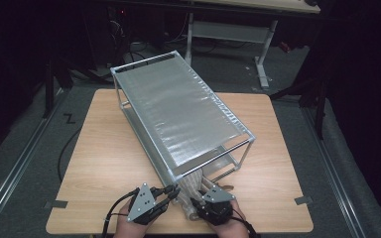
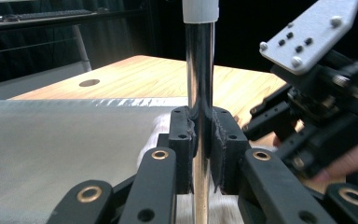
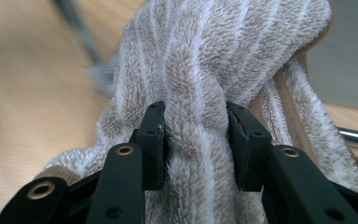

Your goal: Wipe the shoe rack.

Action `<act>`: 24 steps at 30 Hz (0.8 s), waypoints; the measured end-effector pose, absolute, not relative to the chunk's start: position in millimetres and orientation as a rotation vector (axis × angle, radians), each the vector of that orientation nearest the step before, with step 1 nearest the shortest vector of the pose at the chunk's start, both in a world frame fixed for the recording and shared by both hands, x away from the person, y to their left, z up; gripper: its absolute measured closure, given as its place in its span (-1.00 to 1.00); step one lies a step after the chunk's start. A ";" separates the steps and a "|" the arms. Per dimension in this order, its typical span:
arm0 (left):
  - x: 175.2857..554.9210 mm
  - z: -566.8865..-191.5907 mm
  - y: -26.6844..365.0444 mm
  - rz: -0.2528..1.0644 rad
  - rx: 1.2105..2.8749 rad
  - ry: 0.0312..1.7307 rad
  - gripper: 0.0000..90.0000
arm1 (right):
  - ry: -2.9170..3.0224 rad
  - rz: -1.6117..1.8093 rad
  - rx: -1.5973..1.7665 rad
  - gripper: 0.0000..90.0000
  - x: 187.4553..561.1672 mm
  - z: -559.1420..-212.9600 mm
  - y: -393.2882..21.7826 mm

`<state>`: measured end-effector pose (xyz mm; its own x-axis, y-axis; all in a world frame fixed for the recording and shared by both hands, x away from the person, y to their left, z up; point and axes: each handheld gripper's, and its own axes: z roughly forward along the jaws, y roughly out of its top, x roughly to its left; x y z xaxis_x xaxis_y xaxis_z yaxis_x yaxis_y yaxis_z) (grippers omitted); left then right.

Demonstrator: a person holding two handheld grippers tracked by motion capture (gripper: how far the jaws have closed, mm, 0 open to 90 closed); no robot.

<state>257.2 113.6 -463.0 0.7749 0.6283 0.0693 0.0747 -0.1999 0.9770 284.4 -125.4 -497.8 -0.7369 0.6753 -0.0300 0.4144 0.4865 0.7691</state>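
Note:
A chrome wire rack [image 1: 178, 109] with a mesh top shelf stands slantwise on the wooden table [image 1: 104, 148]. At its near corner my left gripper [image 2: 200, 126] is shut on the rack's upright chrome post [image 2: 199, 84]; from above, that left gripper [image 1: 172, 190] sits at the table's front edge. A beige towel [image 3: 200, 60] with white stripes hangs out from under the rack's near end [image 1: 190, 187]. My right gripper [image 3: 196, 140] is shut on a thick fold of the towel, its pads pressed into the pile. The right gripper [image 1: 198, 202] sits just right of the left one.
The rack covers the table's middle and back. Bare wood lies to its left and right. The table's front edge runs just under both hands. A black cable [image 1: 62, 158] trails on the floor at left, and a white-legged desk [image 1: 228, 29] stands behind.

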 end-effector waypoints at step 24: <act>257.0 -462.8 114.2 0.548 1.721 0.558 0.78 | 2.374 1.066 0.964 0.35 285.7 -496.7 -131.7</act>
<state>257.0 114.2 -462.8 0.7751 0.6283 0.0672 0.0777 -0.2002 0.9767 285.7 -131.7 -496.7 -0.7000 0.7124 -0.0486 0.4370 0.4812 0.7599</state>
